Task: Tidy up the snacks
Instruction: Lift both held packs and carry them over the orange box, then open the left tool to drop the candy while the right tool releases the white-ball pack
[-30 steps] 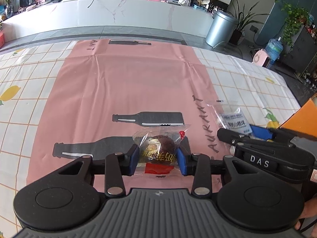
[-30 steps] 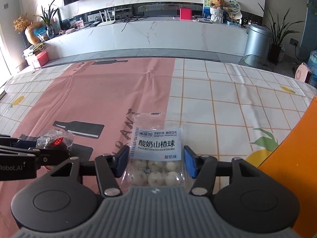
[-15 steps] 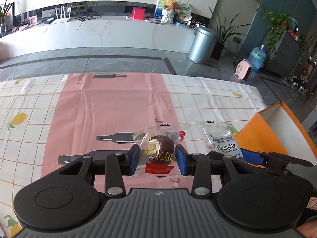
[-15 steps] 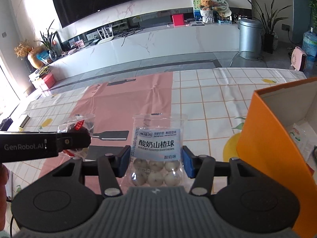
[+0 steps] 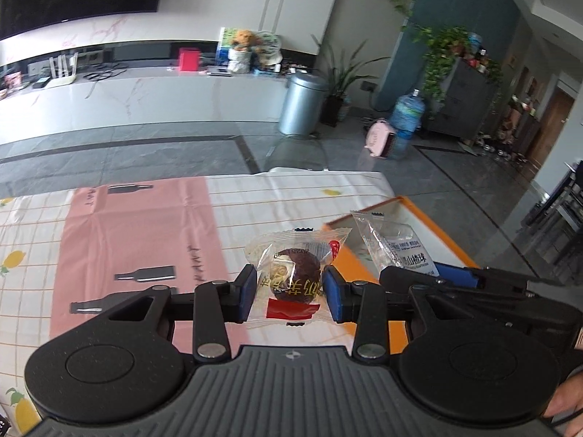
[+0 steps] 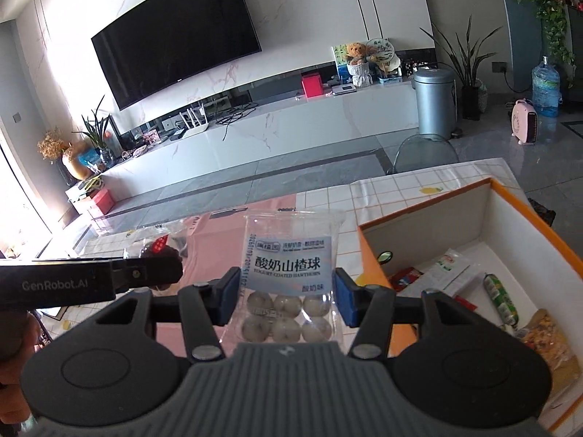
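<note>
My left gripper is shut on a clear-wrapped brown date snack, held in the air above the table. My right gripper is shut on a clear bag of white yogurt hawthorn balls, also lifted. The orange box with a white inside stands at the right and holds several snack packets, among them a green sausage. In the left wrist view the hawthorn bag shows to the right, over the box's orange rim. The left gripper also shows at the left of the right wrist view.
The table has a checked lemon-print cloth with a pink panel printed with bottles. Beyond the table edge lie grey floor, a white TV cabinet, a metal bin and a clear chair back.
Both grippers have risen well above the table with their snacks and moved right toward the orange box, whose inside now shows in the right wrist view.
</note>
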